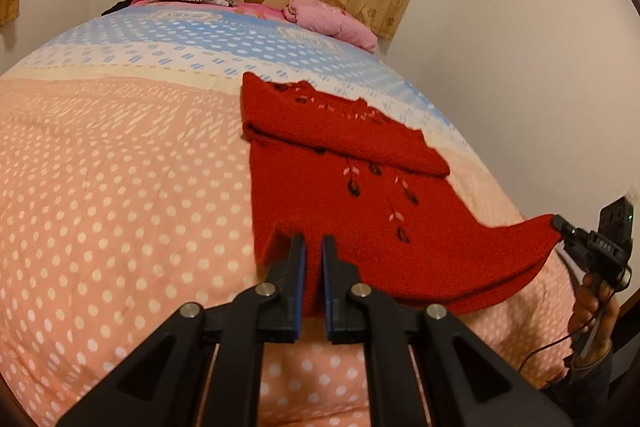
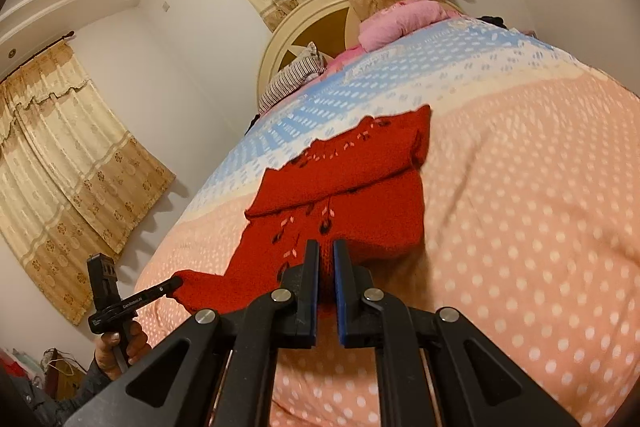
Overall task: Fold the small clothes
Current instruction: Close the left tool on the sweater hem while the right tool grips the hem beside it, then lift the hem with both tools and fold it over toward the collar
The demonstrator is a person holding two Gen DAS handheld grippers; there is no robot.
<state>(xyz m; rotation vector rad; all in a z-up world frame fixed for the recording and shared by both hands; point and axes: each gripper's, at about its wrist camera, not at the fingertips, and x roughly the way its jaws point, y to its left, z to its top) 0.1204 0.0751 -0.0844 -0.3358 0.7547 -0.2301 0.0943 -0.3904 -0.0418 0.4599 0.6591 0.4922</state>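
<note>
We are holding the near hem of the red knitted garment [image 1: 360, 211], one corner in each tool. The garment lies on the dotted bedcover [image 1: 120, 187], toward the right side of the bed in the left wrist view, and its far part is already doubled over itself, so a thick folded band lies across the top. The near part is lifted off the cover.

The left gripper [image 1: 314, 247] is pressed almost together with the red knit between its blue pads, so it is pinching the near left corner. The right gripper [image 2: 326, 255] is closed in the same way on the near right corner; in the left wrist view we see its tip [image 1: 558, 223] pulling that corner out into a point.

We judge that the step in hand is to carry this near edge toward the far folded band. To do it well, we keep both tools at the same height and keep the hem lightly stretched between them, so that it does not sag in the middle. We move both corners forward together, because the knit is soft and stretches easily. If one side pulls harder, as the right side seems to do now, the fold can come out crooked. We let go only when the hem lies flat on the band.
</note>
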